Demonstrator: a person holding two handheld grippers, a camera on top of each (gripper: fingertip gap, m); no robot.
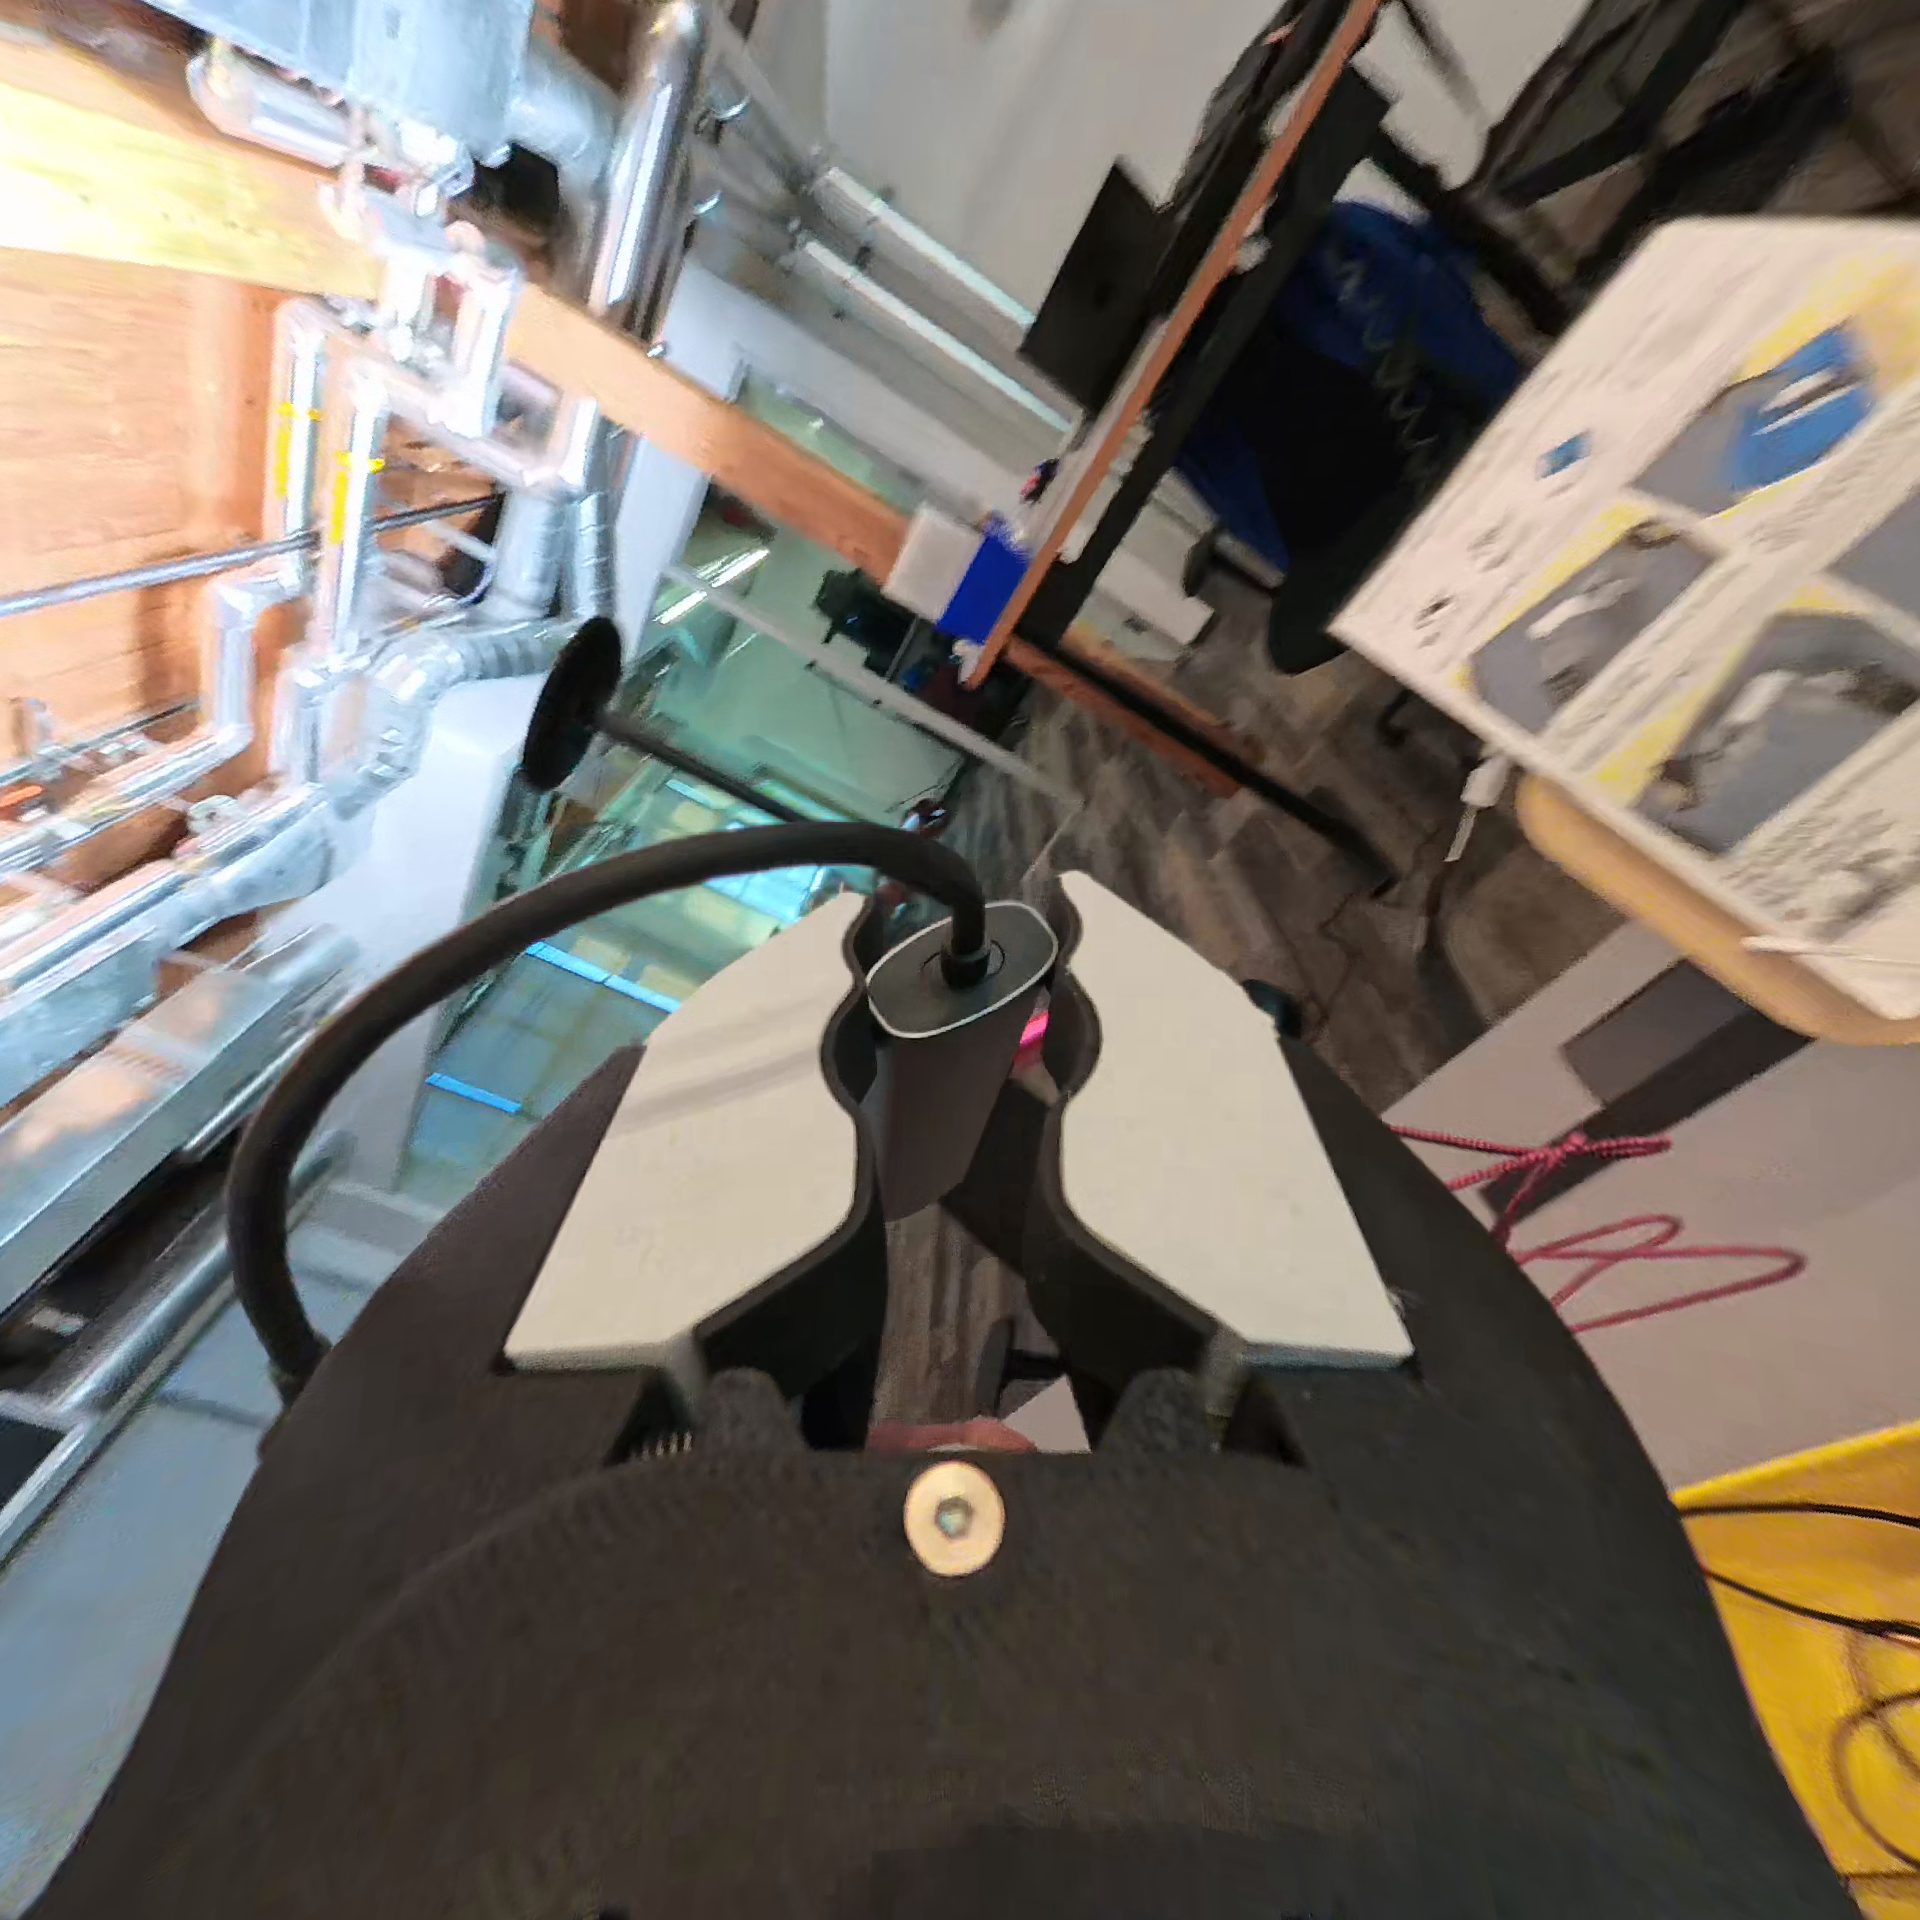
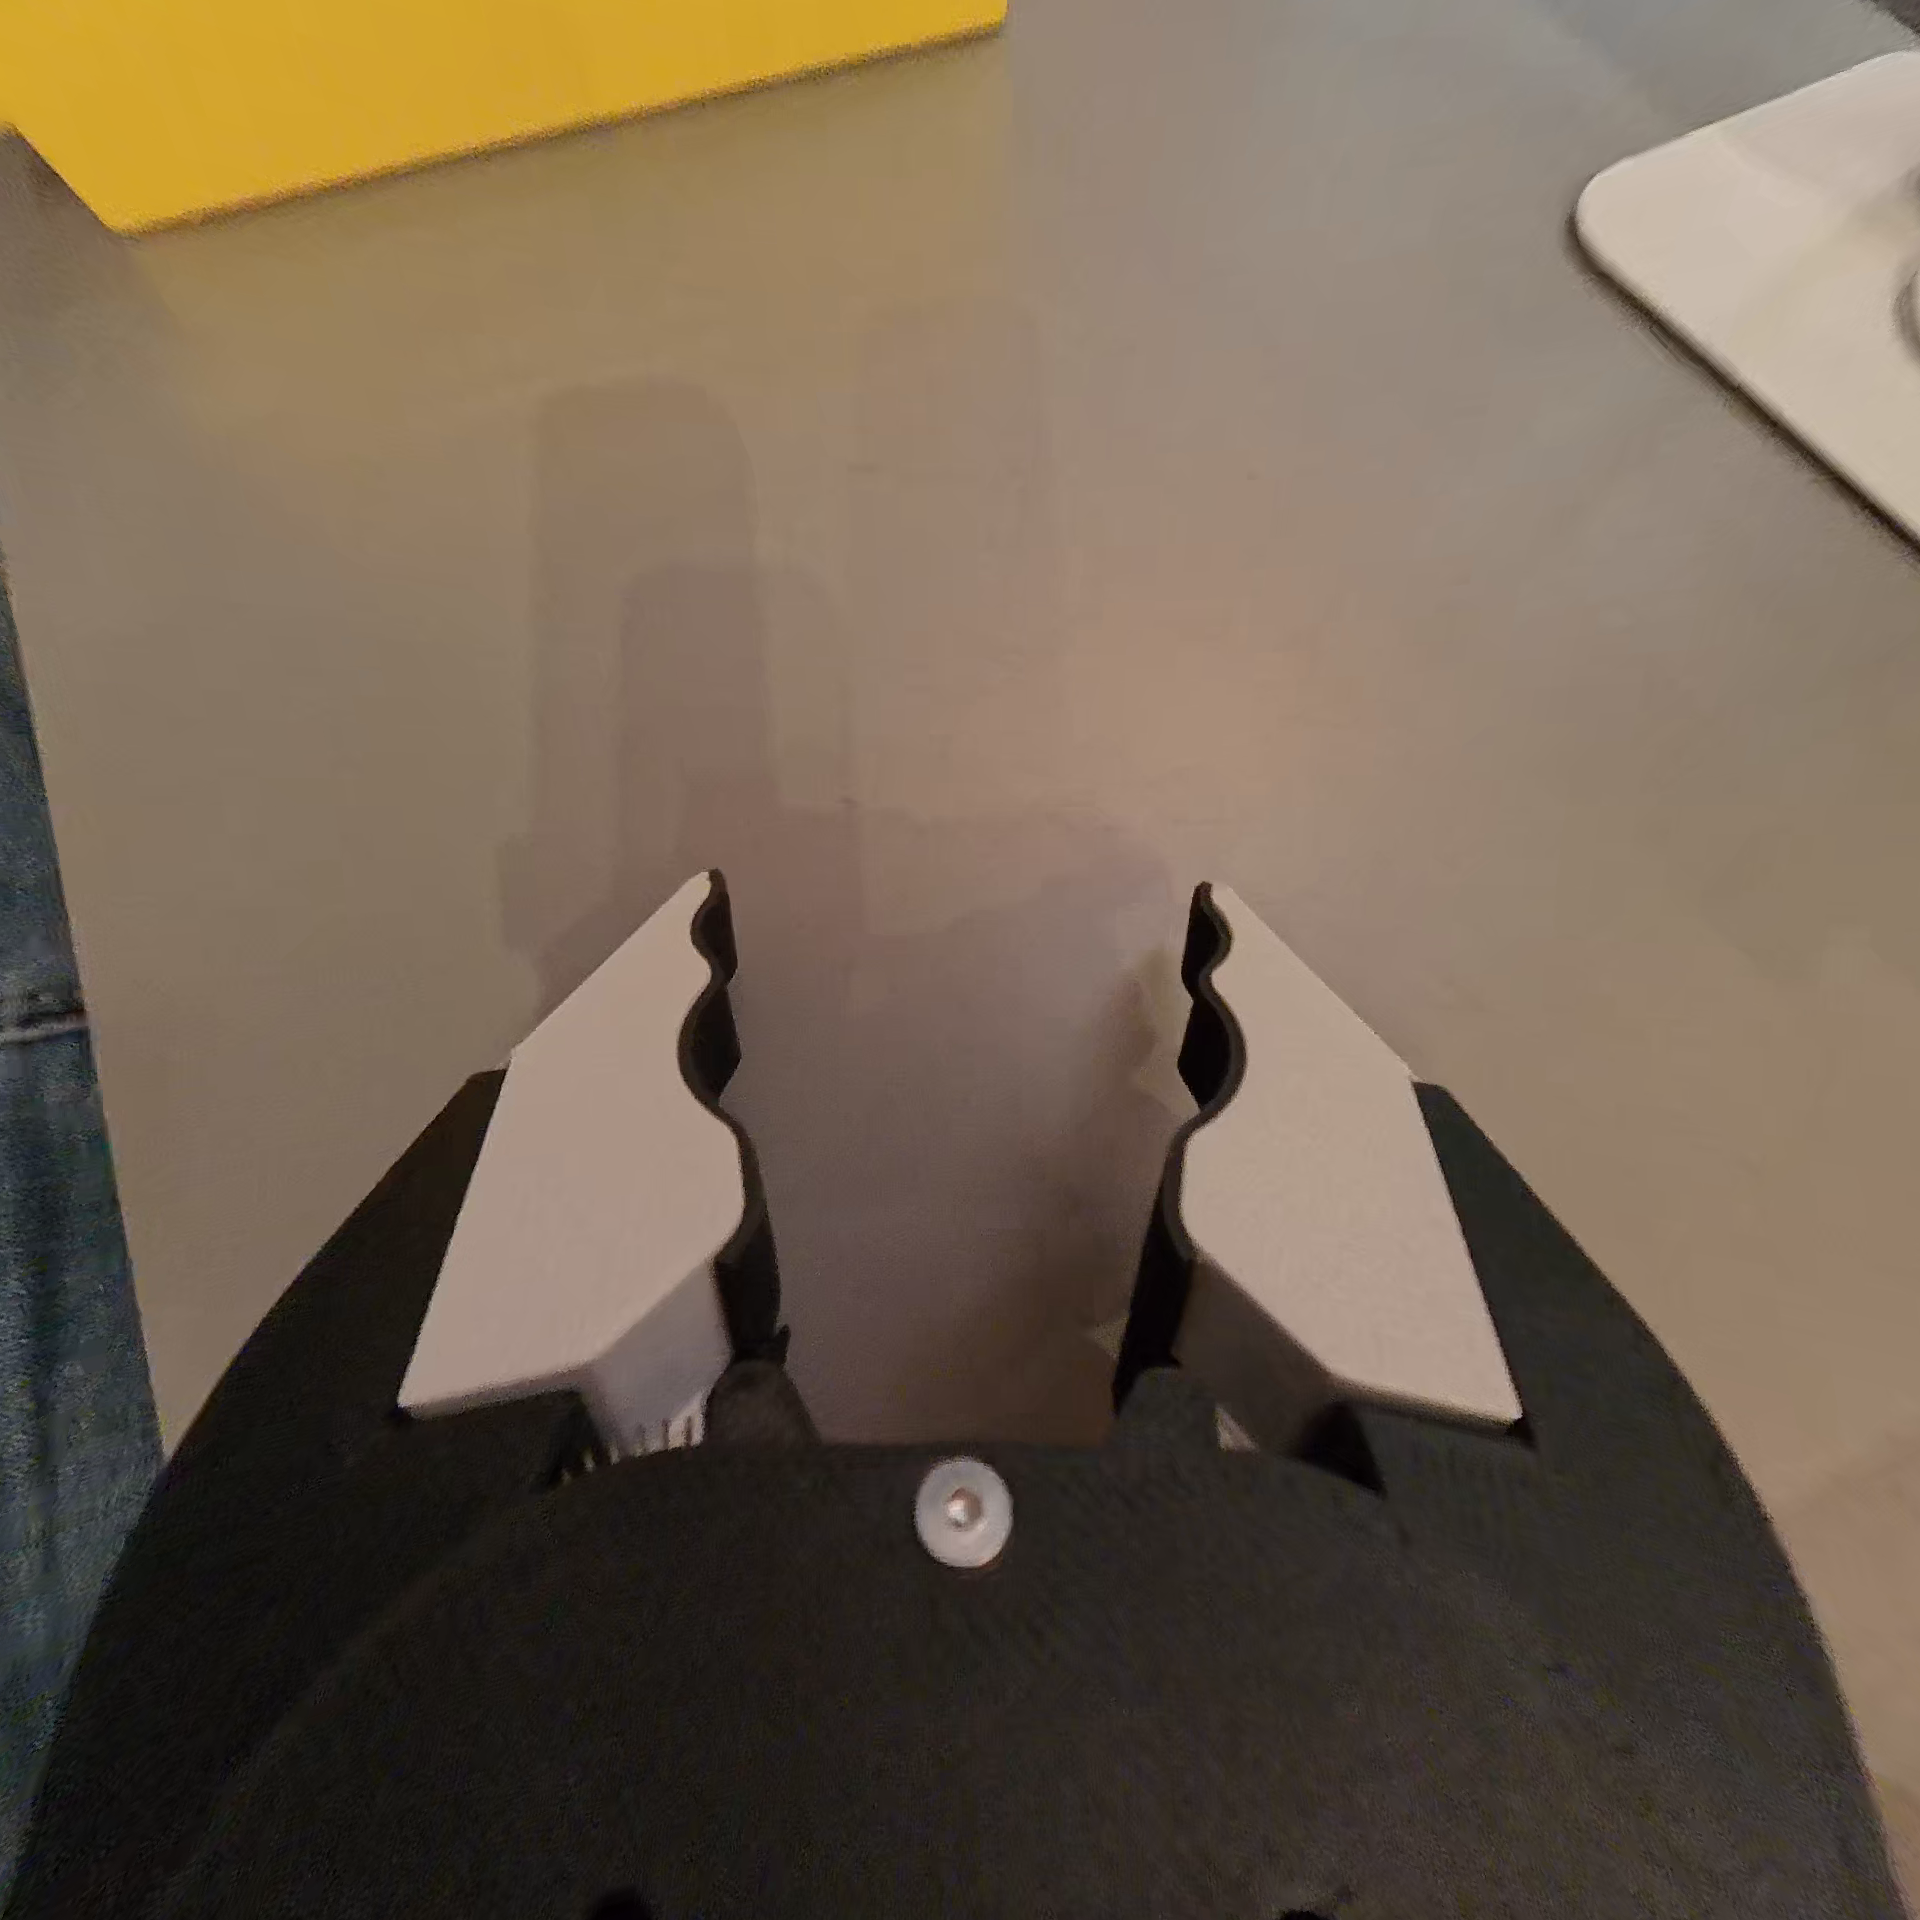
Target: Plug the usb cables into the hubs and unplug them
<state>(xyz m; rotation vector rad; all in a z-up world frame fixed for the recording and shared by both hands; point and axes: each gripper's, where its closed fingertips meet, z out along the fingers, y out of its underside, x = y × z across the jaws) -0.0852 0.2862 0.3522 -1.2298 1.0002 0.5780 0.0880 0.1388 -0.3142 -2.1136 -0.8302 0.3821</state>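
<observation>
My left gripper (image 1: 961, 902) is shut on a dark grey USB hub (image 1: 940, 1101) and holds it raised and tilted, off the table. The hub's rounded end faces the camera. Its thick black cable (image 1: 436, 987) leaves that end and arcs left and down past the gripper body. A pink cable (image 1: 1621, 1247) lies in loops on the grey table (image 1: 1704, 1382) at the right. My right gripper (image 2: 961, 894) is open and empty just above the bare grey table (image 2: 1039, 468). No hub or cable shows in the right wrist view.
A yellow mat (image 1: 1808, 1621) with thin black wires lies at lower right; it also shows in the right wrist view (image 2: 416, 83). A white printed box (image 1: 1662, 540) stands at upper right. A white flat base (image 2: 1766, 260) sits at the right, denim cloth (image 2: 42, 1039) at the left edge. There is about 70 cm between the tips of the two grippers.
</observation>
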